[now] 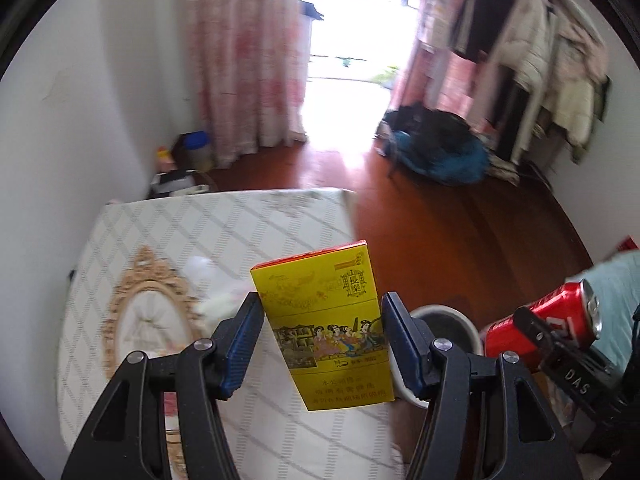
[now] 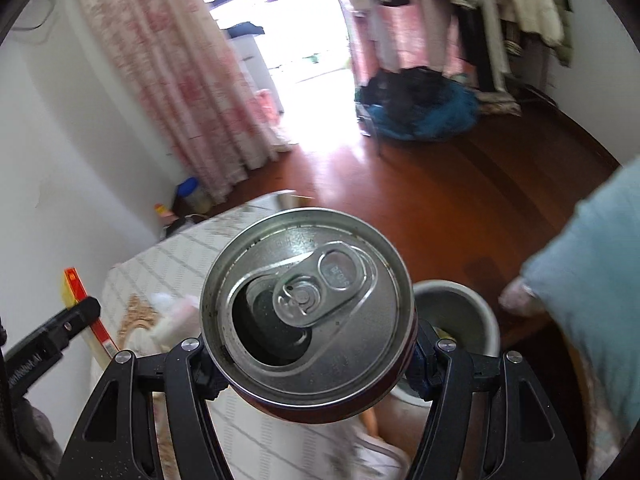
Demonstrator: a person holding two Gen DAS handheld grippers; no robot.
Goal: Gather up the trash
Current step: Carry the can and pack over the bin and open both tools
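Note:
My left gripper (image 1: pixel 320 320) is shut on a yellow cigarette pack (image 1: pixel 320 304), which stands upright between the blue pads (image 1: pixel 244 336) above the bed. My right gripper (image 2: pixel 308 360) is shut on a red drink can (image 2: pixel 308 312); its opened silver top faces the camera and hides the fingertips. The left wrist view shows the same can (image 1: pixel 548 316) at the right, tilted in the right gripper (image 1: pixel 536 332). A grey-white bin (image 2: pixel 460 312) stands on the floor just behind and below the can, and it shows between both grippers as the bin (image 1: pixel 440 320). White crumpled tissue (image 1: pixel 216 288) lies on the bed.
The bed (image 1: pixel 200 232) has a white quilted cover with a gold oval print. A person's light blue sleeve (image 2: pixel 592 280) and hand (image 2: pixel 520 300) are right of the bin. Red-brown floor (image 2: pixel 440 184), a blue-black clothes pile (image 2: pixel 420 108), pink curtains (image 2: pixel 172 64) and jars (image 1: pixel 198 152) by the wall lie beyond.

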